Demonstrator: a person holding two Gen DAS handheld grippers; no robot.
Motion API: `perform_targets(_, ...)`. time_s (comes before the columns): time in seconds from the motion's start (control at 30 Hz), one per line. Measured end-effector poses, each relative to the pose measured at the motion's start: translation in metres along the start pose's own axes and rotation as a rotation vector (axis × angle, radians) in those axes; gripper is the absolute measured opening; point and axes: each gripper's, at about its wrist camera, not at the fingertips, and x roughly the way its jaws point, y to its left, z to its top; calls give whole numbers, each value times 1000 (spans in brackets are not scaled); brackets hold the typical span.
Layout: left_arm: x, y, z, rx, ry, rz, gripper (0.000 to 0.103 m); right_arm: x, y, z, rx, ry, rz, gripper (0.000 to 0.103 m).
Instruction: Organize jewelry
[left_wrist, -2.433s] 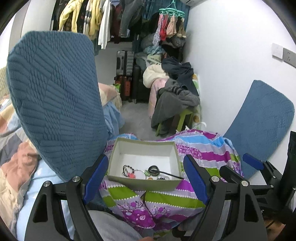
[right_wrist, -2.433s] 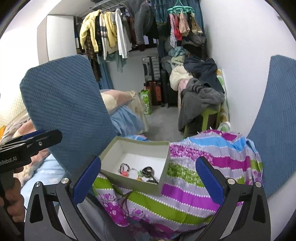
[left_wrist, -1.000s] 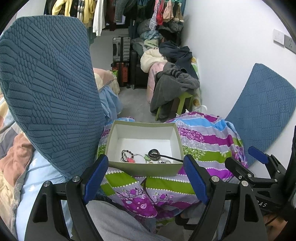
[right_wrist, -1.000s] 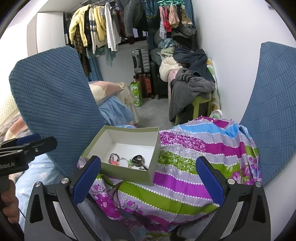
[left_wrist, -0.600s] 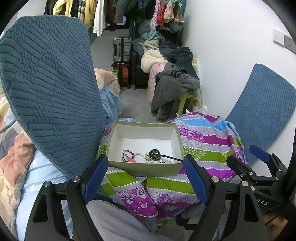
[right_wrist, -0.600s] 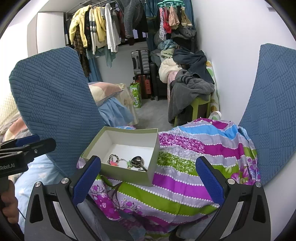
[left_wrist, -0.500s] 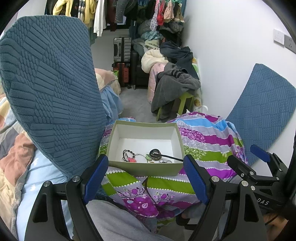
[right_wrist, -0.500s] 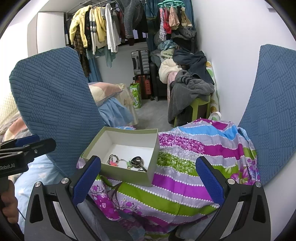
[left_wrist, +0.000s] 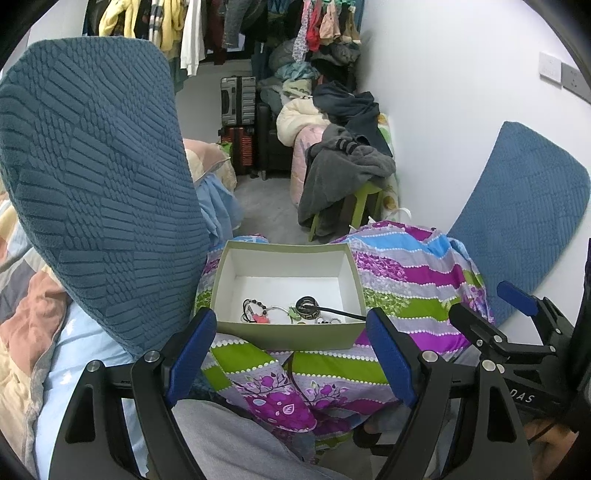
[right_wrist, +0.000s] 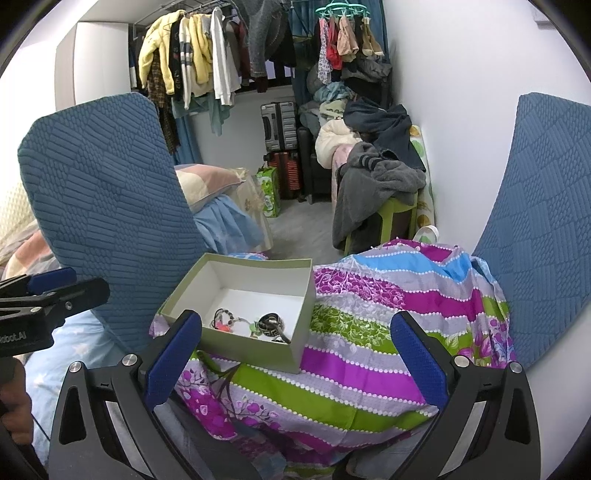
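An open green cardboard box (left_wrist: 288, 334) with a white inside sits on a striped purple, green and blue cloth (left_wrist: 413, 280). Several jewelry pieces (left_wrist: 280, 310) lie tangled at its near edge: a beaded bracelet, a dark band, a thin dark strap. The box also shows in the right wrist view (right_wrist: 258, 350), with the jewelry (right_wrist: 251, 323) inside. My left gripper (left_wrist: 291, 354) is open and empty, just in front of the box. My right gripper (right_wrist: 295, 354) is open and empty, in front of the box and cloth. The right gripper also shows in the left wrist view (left_wrist: 506, 314).
A tall blue textured cushion (left_wrist: 92, 184) stands left of the box, another blue cushion (left_wrist: 517, 206) leans on the white wall at right. Bedding (left_wrist: 44, 325) lies at left. Beyond are a grey floor, a clothes-covered green stool (left_wrist: 347, 173), suitcases (left_wrist: 236, 122) and hanging clothes.
Both grippers have drawn slightly closer to the box since the earliest frames. Both have stayed open and empty. The box and jewelry have not moved.
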Motion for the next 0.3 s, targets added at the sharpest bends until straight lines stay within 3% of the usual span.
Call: perform_targets(0.3, -1, 1, 1, 0, -3, 3, 83, 3, -1, 0, -11, 6, -4, 103)
